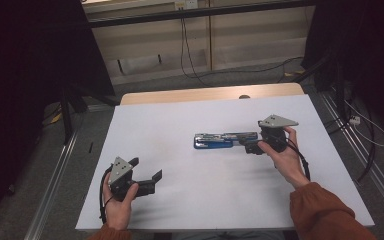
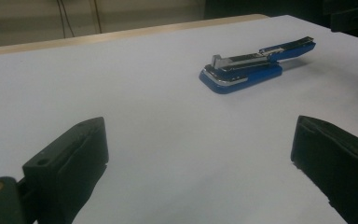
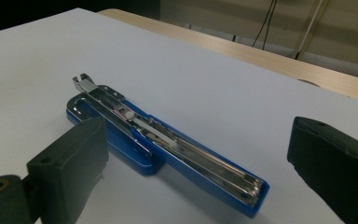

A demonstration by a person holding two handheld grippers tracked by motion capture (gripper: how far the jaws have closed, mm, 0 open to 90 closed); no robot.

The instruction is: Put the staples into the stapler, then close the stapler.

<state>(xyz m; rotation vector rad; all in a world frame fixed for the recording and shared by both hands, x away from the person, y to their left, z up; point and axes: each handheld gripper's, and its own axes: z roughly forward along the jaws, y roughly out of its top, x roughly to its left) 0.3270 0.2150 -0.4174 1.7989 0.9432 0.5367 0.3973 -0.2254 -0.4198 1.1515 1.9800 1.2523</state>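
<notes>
The jaws of the right gripper (image 3: pixel 198 154) stand wide apart, released, and they hold nothing. In the right gripper view the near end of the blue stapler with shiny metal parts (image 3: pixel 168 147) lies between the two black jaws, on the white surface, and I cannot tell if a jaw touches it. The stapler is folded open: its blue base and its metal staple channel lie stretched out in one long line, flat on the white-covered bench (image 1: pixel 180 120). In the high view the right gripper (image 1: pixel 254 146) is at the right end of the stapler (image 1: pixel 220 140), which lies a little right of the middle of the bench, and a hand (image 1: pixel 285 155) with an orange sleeve holds this gripper.

The jaws of the left gripper (image 2: pixel 198 154) are also released and empty, with only the bare bench surface between them. In the high view the left gripper (image 1: pixel 145 175) is near the front left part of the bench, well apart from the stapler (image 2: pixel 254 65), and it points toward it.
</notes>
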